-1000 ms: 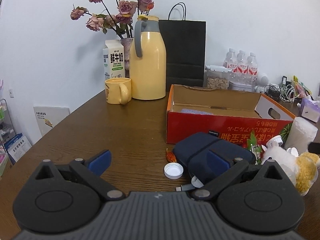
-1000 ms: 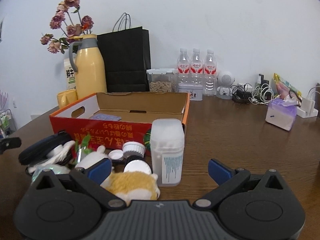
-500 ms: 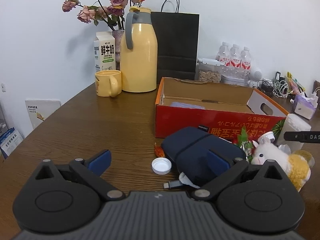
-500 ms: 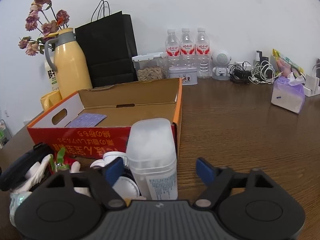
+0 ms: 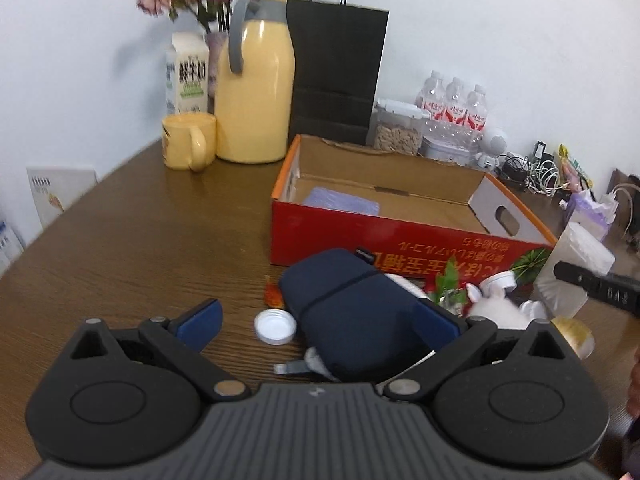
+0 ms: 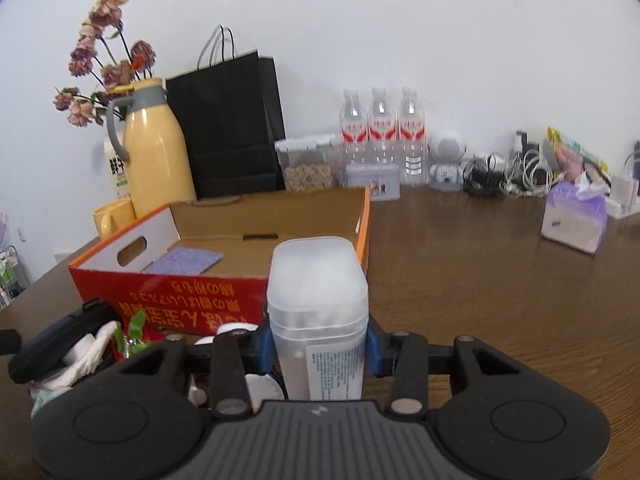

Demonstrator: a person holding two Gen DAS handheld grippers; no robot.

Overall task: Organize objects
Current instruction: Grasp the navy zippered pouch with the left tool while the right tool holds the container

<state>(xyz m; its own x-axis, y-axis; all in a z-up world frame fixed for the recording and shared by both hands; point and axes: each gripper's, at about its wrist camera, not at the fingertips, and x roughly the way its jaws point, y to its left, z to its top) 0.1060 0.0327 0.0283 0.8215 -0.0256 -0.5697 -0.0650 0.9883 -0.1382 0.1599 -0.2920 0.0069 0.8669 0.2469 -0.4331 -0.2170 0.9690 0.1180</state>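
The translucent plastic container, a tall lidded tub with a printed label low on its front, stands on the wooden table just in front of the near right corner of the red cardboard box. The right gripper has its two blue pads pressed against the container's lower sides, so it appears clamped on it, with the container upright and seemingly resting on the table. The box is open-topped and nearly bare inside, holding only a flat purple pad near its left end.

To the container's left lies a heap of loose items: white caps, a plush toy, a sprig of artificial greenery, and a dark navy pouch. The left gripper hovers low over the table with its jaws spread wide, holding nothing; the pouch sits between its fingers toward the right one, with a white bottle cap beside it.

The step in hand looks like the pickup of the container for placing in the box. The next move calls for a straight lift high enough to clear the box's front wall, then a short carry forward and left onto the bare floor of the box, keeping the tall tub upright so it does not tip. The open left gripper is well placed to close on the pouch afterwards.
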